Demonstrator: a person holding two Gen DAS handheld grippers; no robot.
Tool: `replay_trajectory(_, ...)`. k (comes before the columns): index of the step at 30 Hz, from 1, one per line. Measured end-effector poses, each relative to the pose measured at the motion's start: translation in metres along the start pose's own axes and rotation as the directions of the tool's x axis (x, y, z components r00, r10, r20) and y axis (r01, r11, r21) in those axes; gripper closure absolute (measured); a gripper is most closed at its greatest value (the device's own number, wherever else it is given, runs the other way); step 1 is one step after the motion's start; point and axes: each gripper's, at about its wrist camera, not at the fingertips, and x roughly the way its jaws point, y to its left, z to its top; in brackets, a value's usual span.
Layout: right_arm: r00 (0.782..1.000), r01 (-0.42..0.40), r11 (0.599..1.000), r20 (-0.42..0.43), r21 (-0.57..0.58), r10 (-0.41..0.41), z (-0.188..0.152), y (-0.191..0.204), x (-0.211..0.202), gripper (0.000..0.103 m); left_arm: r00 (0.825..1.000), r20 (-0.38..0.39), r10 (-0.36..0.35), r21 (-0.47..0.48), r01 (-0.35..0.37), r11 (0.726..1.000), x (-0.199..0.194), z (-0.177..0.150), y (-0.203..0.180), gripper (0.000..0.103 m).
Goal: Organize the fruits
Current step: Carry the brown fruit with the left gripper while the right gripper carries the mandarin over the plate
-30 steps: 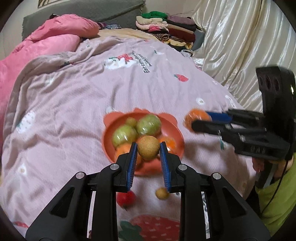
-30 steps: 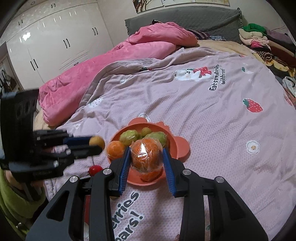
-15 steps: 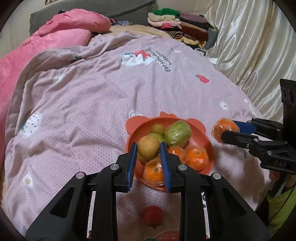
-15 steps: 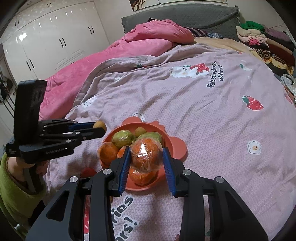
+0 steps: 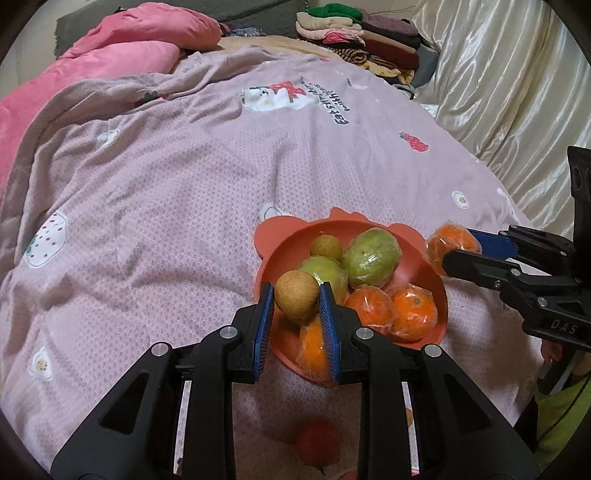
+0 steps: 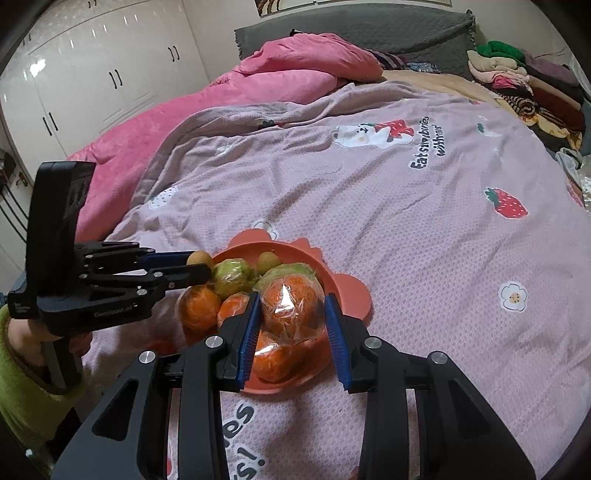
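An orange bowl (image 5: 273, 240) (image 6: 347, 291) sits on the purple bedspread, holding green fruits (image 5: 371, 253), wrapped oranges (image 5: 412, 308) and a small brown fruit (image 5: 325, 247). My left gripper (image 5: 297, 297) is shut on a small brown round fruit (image 5: 297, 295) over the bowl's near-left rim; that fruit (image 6: 199, 258) also shows in the right wrist view. My right gripper (image 6: 291, 314) is shut on a plastic-wrapped orange (image 6: 291, 306) above the bowl's near side. From the left wrist view this orange (image 5: 448, 243) hangs just past the bowl's right rim.
A red fruit (image 5: 317, 439) lies on the bedspread close below my left gripper. A pink duvet (image 6: 258, 85) is heaped at the far left, folded clothes (image 5: 347, 29) at the far end, a shiny curtain (image 5: 517, 74) on the right, white wardrobes (image 6: 92, 74) far left.
Both grippers sank toward the bowl with their fruit still held. In the left wrist view the bowl slid rightward and grew larger; the brown fruit now hangs over its left rim.
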Motion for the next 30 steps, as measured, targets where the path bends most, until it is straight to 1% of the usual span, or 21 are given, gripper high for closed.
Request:
replay_trajectory(3,0.999,0.046,0.999,-0.003,-0.029,-0.046,-0.001,0.004,0.004,0.07,1.0,-0.001,-0.004,-0.003,0.004,1.0,0.0,0.0,0.001,0.085)
replay_trajectory(8,0.998,0.065,0.997,-0.007,-0.047,-0.065,-0.002,0.007,0.01,0.07,1.0,0.0,-0.007,0.005,0.007,1.0,0.0,0.0,0.0,0.085)
replay_trajectory(12,0.998,0.066,0.996,-0.004,-0.052,-0.066,-0.002,0.01,0.013,0.07,1.0,0.0,-0.006,0.004,0.006,1.0,0.0,0.0,0.002,0.085)
replay_trajectory(17,0.996,0.091,0.994,-0.002,-0.056,-0.092,-0.002,0.009,0.015,0.07,1.0,0.001,-0.005,0.004,0.005,1.0,-0.001,0.0,0.003,0.085)
replay_trajectory(20,0.995,0.099,0.994,-0.006,-0.046,-0.099,-0.003,0.007,0.017,0.07,1.0,0.001,-0.006,0.003,0.006,1.0,-0.001,0.0,0.003,0.082)
replay_trajectory(30,0.995,0.098,0.994,-0.018,-0.043,-0.099,-0.007,0.007,0.022,0.069,1.0,0.007,-0.004,0.0,0.004,1.0,-0.002,0.001,0.003,0.081)
